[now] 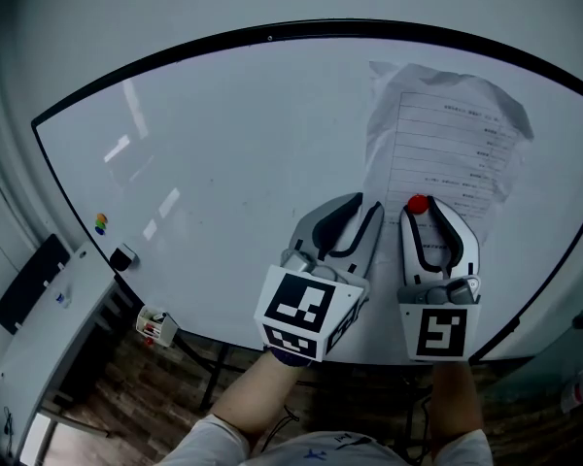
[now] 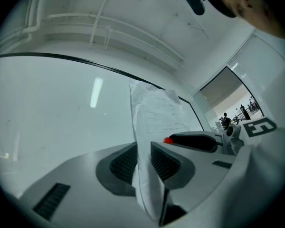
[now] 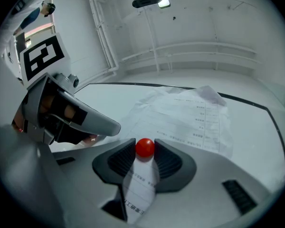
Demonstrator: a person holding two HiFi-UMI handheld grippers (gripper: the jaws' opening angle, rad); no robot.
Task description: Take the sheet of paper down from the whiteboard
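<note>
the sheet of paper (image 1: 447,144) is pinned to the whiteboard (image 1: 223,163) by a red magnet (image 3: 145,147), clamped in the right tool (image 3: 145,149), presumably for removal; its lower edge is pinched by the left tool (image 2: 143,151) against dropping.

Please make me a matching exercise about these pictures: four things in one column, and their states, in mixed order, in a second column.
1 left tool
2 right tool
3 sheet of paper
4 whiteboard

A closed on the red magnet
B wrinkled, with printed lines
C black frame
D closed on the paper

Pairs: 1-D, 2-A, 3-B, 4-C
</note>
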